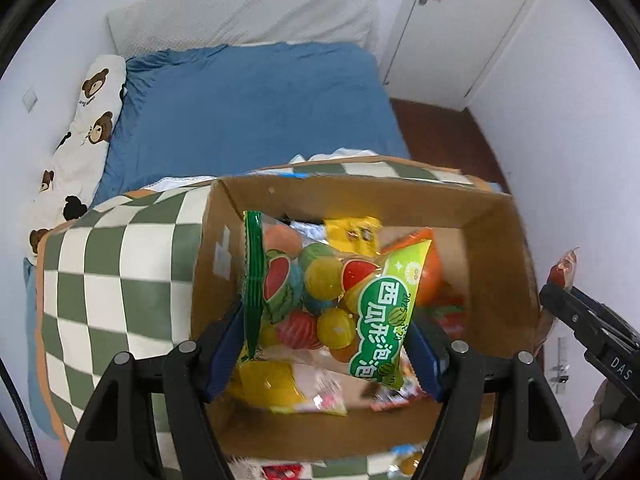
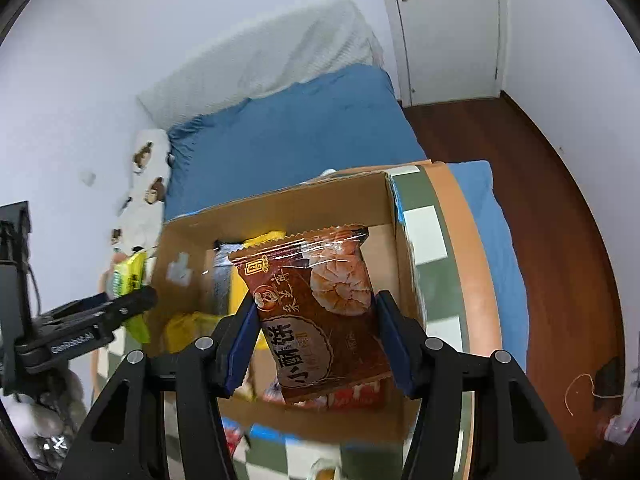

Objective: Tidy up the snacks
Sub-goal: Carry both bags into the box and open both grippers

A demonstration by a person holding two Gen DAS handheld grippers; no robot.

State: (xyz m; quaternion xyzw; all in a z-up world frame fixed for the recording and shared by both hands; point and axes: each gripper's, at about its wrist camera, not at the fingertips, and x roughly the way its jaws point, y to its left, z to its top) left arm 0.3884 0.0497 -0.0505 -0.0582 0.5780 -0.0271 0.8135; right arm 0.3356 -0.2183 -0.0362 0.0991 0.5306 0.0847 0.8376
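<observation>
An open cardboard box [image 1: 496,240] [image 2: 280,204] stands on a green-and-white checkered cloth, with several snack packets inside. My left gripper [image 1: 326,354] is shut on a green bag of watermelon-shaped gum balls [image 1: 328,300] and holds it above the box opening. My right gripper [image 2: 316,340] is shut on a brown pastry packet [image 2: 316,312] and holds it above the box. The right gripper shows at the right edge of the left wrist view [image 1: 560,296]. The left gripper shows at the left of the right wrist view [image 2: 132,300] with the green bag.
The checkered cloth [image 1: 112,280] covers a round table with an orange rim [image 2: 460,220]. A bed with a blue sheet [image 1: 256,108] and a bear-print pillow [image 1: 88,120] lies behind. A white door [image 2: 448,32] and dark wood floor [image 2: 560,240] are to the right.
</observation>
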